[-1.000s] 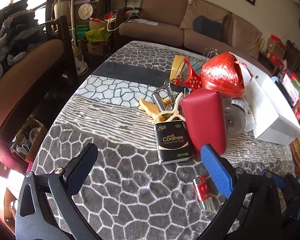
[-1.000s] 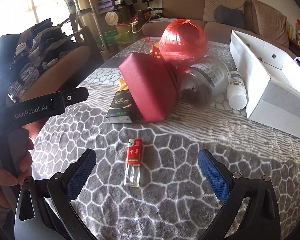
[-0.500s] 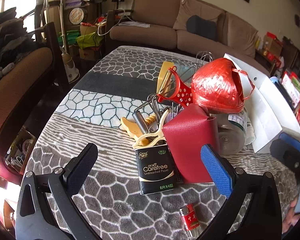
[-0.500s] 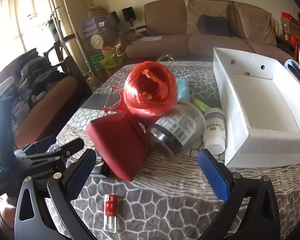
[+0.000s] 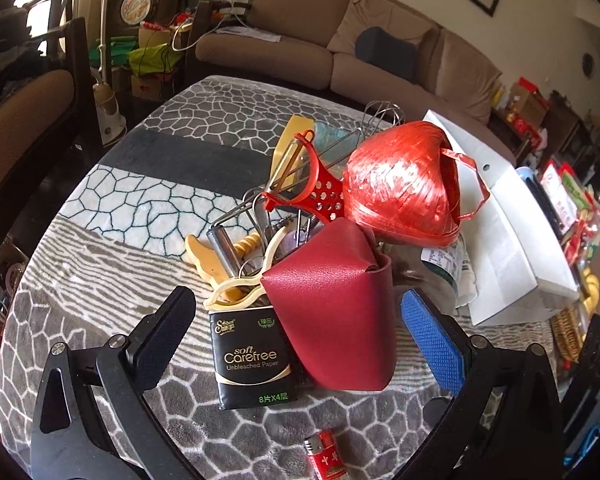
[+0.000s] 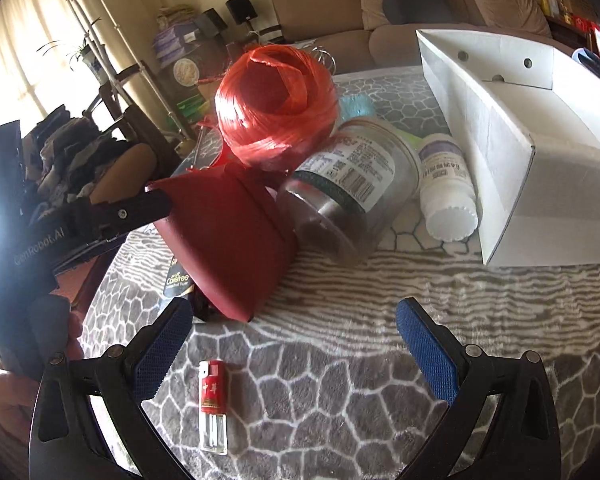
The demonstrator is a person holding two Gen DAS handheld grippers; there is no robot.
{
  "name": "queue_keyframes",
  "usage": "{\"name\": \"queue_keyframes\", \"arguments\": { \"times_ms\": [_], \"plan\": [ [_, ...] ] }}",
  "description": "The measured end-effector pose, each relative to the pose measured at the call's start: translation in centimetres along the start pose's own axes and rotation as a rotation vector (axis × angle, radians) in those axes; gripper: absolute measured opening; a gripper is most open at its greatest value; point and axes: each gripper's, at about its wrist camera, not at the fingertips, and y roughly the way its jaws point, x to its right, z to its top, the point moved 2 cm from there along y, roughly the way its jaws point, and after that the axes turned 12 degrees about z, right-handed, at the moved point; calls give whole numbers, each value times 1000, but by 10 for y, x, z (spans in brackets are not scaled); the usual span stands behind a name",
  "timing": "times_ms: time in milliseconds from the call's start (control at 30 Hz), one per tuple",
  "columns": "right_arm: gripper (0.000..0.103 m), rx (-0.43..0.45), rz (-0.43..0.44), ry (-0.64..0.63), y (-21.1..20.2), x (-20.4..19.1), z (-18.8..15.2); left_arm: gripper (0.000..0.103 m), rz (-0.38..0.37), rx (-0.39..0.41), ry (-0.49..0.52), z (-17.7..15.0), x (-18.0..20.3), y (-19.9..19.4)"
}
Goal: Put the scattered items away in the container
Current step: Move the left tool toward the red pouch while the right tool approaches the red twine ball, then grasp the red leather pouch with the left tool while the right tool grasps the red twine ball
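A pile of items lies on the patterned table cloth. A dark red leather pouch (image 5: pixel 332 312) leans on a black tissue pack (image 5: pixel 252 360), and my open left gripper (image 5: pixel 300 340) straddles both. Behind them sit a red twine ball (image 5: pixel 404 192), a red peeler (image 5: pixel 312 184), a whisk and a cream clip. In the right wrist view, my right gripper (image 6: pixel 294 346) is open above the cloth, with a red lighter (image 6: pixel 213 404) just left of its middle. The clear jar (image 6: pixel 352 188) and white pill bottle (image 6: pixel 446 184) lie beside the white box (image 6: pixel 508 152), which stands empty.
A brown sofa (image 5: pixel 340 52) runs behind the table. A chair with clothes (image 6: pixel 80 152) stands at the left. Snack packets and a wicker basket (image 5: pixel 568 328) crowd the right edge. A hand (image 6: pixel 4 392) holds the left gripper at the left edge of the right wrist view.
My left gripper has moved forward, so the pouch and tissue pack now lie between its fingers. My right gripper rose and pulled back, then came closer to the pile; the box came into view.
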Motion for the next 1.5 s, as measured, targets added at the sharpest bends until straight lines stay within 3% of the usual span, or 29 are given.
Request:
{"name": "queue_keyframes", "arguments": {
  "times_ms": [100,200,267,333,567,867,1100,1233,1500],
  "plan": [
    [103,-6,3,4,2,0,-4,103,-14,-26,-11,0,5,6],
    [103,-6,5,-3,0,0,-5,101,-89,-96,-39,0,9,15],
    [103,-6,4,-8,-2,0,-5,94,-127,-124,-66,0,12,20],
    [103,-6,1,-12,-5,0,-6,70,-89,-130,-68,-1,14,23],
    [103,-11,-8,-2,-9,4,-12,68,-99,-90,-107,1,6,13],
    [103,64,6,-7,-21,0,9,67,-94,110,-273,31,-68,-36],
    [103,140,-21,-177,-7,-27,75,67,-87,96,-318,34,-100,-31],
    [103,108,3,-263,23,-30,110,67,-104,100,-302,33,-100,-33],
    [103,47,28,-241,69,-6,138,67,-134,87,-283,35,-89,-31]
  ]
}}
